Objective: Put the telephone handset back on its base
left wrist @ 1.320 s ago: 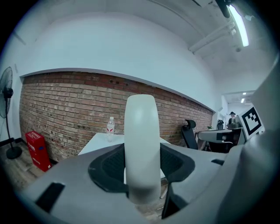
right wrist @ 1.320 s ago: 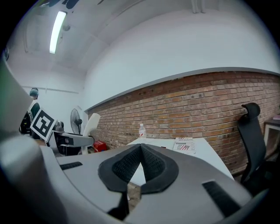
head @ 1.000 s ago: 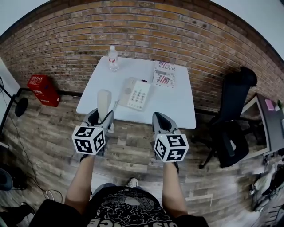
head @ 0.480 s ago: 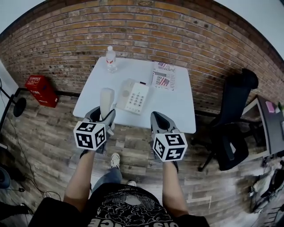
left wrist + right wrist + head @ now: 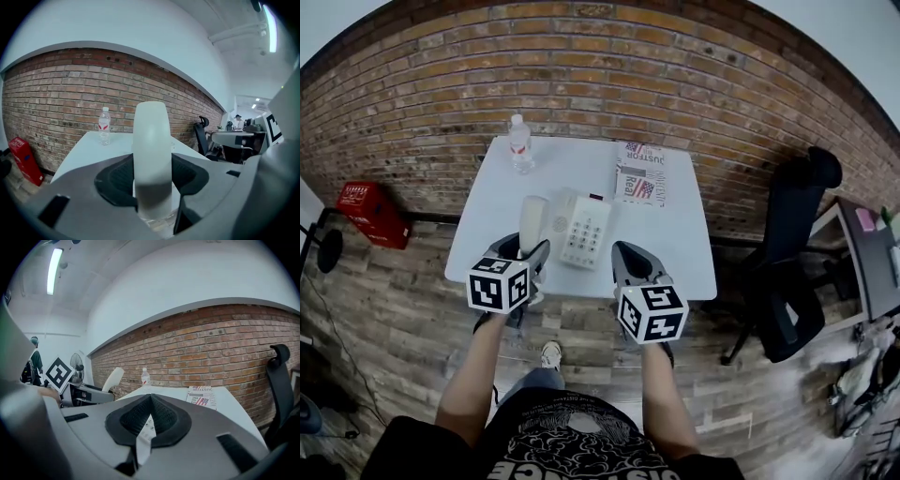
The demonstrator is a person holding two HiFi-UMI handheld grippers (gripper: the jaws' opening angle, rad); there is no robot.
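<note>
Since a second ago both grippers have come forward to the tabletop [image 5: 675,246] edge. The left gripper's [image 5: 527,251] fingers stand wide, clamped on the upright handset [image 5: 532,220], just left of the base [image 5: 581,228]. The right gripper's [image 5: 628,255] fingers are pressed together, empty.

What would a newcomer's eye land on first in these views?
The cream plastic telephone handset stands out first, held upright in the left gripper above the left side of the white table. Just right of it lies the white push-button telephone base, its cradle empty, while the right gripper hangs shut and empty. A red brick wall fills the background.
</note>
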